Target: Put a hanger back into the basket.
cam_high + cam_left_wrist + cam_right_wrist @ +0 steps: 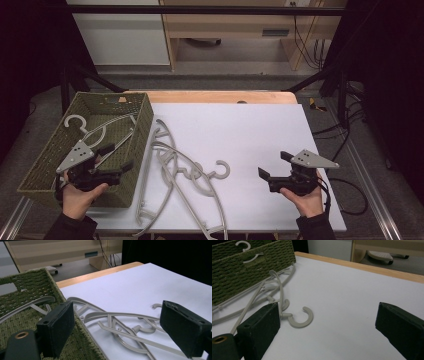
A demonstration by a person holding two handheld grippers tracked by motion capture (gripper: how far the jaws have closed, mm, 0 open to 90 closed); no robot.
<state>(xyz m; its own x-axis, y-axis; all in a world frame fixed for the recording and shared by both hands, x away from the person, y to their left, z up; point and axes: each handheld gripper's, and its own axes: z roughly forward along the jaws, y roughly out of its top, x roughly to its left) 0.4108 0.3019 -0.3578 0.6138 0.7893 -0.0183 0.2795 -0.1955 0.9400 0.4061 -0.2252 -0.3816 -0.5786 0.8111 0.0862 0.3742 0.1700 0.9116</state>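
Several grey plastic hangers (175,172) lie tangled on the white table top beside a green woven basket (50,150); one hook (300,317) curls out toward the middle. Another grey hanger (100,131) lies inside the basket. My left gripper (111,159) hovers open over the basket's near right corner, its jaws wide apart and empty, with the basket rim (82,340) and the hanger pile (120,325) between them in the left gripper view. My right gripper (272,165) is open and empty above bare table right of the pile.
The white board (250,130) rests on a wooden table whose edge (215,96) shows at the back. A wooden cabinet (235,30) and cables stand on the floor beyond. Black frame posts flank both sides. Bare board lies between the hangers and my right gripper.
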